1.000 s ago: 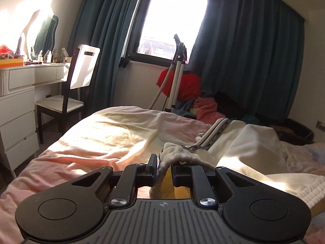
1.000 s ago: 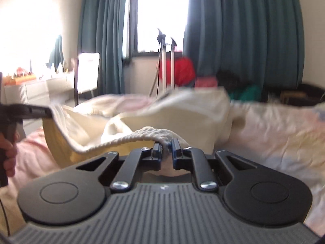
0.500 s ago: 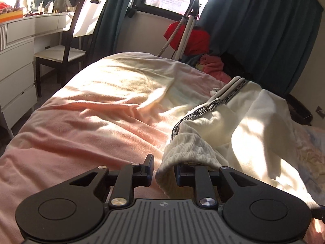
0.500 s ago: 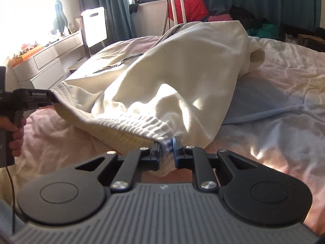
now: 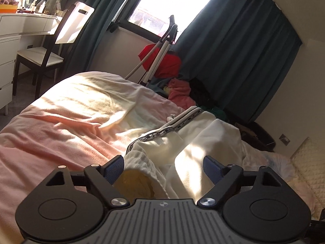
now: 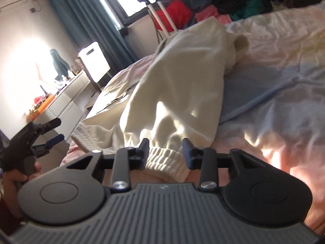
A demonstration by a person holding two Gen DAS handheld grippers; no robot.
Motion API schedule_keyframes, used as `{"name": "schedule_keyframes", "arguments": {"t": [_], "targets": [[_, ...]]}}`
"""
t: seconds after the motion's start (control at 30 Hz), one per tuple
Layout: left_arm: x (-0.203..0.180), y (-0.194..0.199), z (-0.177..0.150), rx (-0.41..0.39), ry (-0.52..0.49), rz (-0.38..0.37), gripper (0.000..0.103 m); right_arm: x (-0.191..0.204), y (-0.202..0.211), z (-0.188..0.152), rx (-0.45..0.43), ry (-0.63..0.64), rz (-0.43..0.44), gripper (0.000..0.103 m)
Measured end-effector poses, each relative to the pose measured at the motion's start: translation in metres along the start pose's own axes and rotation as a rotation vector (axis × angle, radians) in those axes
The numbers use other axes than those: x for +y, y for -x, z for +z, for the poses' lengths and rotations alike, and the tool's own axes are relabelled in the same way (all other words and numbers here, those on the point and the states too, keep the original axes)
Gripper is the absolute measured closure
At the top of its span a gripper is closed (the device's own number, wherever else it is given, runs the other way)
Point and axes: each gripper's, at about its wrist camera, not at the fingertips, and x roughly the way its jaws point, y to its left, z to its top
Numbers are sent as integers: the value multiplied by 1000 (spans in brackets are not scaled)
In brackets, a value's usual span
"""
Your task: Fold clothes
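Observation:
Cream sweatpants (image 5: 189,142) with a black-and-white side stripe (image 5: 168,130) lie lengthwise on the bed. Their ribbed waistband (image 5: 142,162) rests on the bedding between the fingers of my left gripper (image 5: 163,166), which is open and holds nothing. In the right wrist view the same pants (image 6: 182,81) stretch away from me. Their waistband (image 6: 166,158) lies between the fingers of my right gripper (image 6: 165,148), which is open too. The left gripper (image 6: 52,130) shows at the left of that view, open, held in a hand.
The bed has a pink and pale blue cover (image 5: 61,126). A white dresser (image 5: 12,46) and a chair (image 5: 46,57) stand to the left. A steamer stand (image 5: 162,48) and a pile of clothes (image 5: 178,91) sit under the window with dark curtains. A pillow (image 5: 306,162) lies at the right.
Both grippers lowered the waistband onto the bed and opened, letting go of the sweatpants. The pants now lie flat instead of hanging between the grippers.

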Motion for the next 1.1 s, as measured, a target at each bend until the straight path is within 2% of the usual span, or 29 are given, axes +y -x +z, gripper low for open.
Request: {"name": "schedule_keyframes", "arguments": {"t": [0.07, 0.1, 0.17, 0.27, 0.37, 0.43, 0.47, 0.5, 0.57, 0.6, 0.63, 0.7, 0.77, 0.83, 0.93, 1.03, 1.1], "targets": [[5, -10, -3, 22, -14, 38, 16, -18, -8, 0, 26, -115, 18, 31], [9, -17, -5, 39, -9, 50, 16, -24, -13, -1, 35, -158, 28, 27], [19, -31, -8, 73, 1, 75, 16, -36, -22, -2, 53, -238, 46, 27], [34, -52, -13, 109, 89, 65, 18, -45, -42, -6, 96, -291, 43, 27], [38, -72, -16, 116, 160, 57, 28, -49, -64, -11, 141, -324, 86, 28], [34, -82, -16, 101, 195, 79, 37, -43, -72, -14, 156, -297, 103, 31], [31, -85, -15, 85, 195, 94, 44, -39, -73, -15, 156, -271, 101, 38], [28, -87, -14, 69, 196, 109, 57, -36, -73, -17, 151, -243, 93, 52], [22, -88, -7, 41, 175, 121, 73, -33, -69, -19, 141, -241, 106, 58], [19, -85, -1, 24, 158, 124, 82, -31, -67, -20, 134, -239, 114, 64], [16, -82, 6, 6, 142, 127, 87, -26, -63, -20, 116, -228, 128, 66], [11, -76, 19, -28, 109, 133, 88, -5, -52, -19, 66, -176, 147, 73], [15, -64, 44, -94, 104, 151, 89, 23, -47, -22, 45, -134, 172, 74], [22, -53, 73, -148, 92, 174, 89, 50, -55, -28, 45, -154, 215, 75], [36, -41, 123, -209, 63, 216, 90, 98, -81, -37, 57, -195, 314, 76], [50, -38, 179, -252, -26, 313, 90, 156, -120, -40, 88, -174, 423, 77], [66, -46, 211, -265, -67, 405, 90, 188, -151, -42, 120, -190, 505, 77]]}}
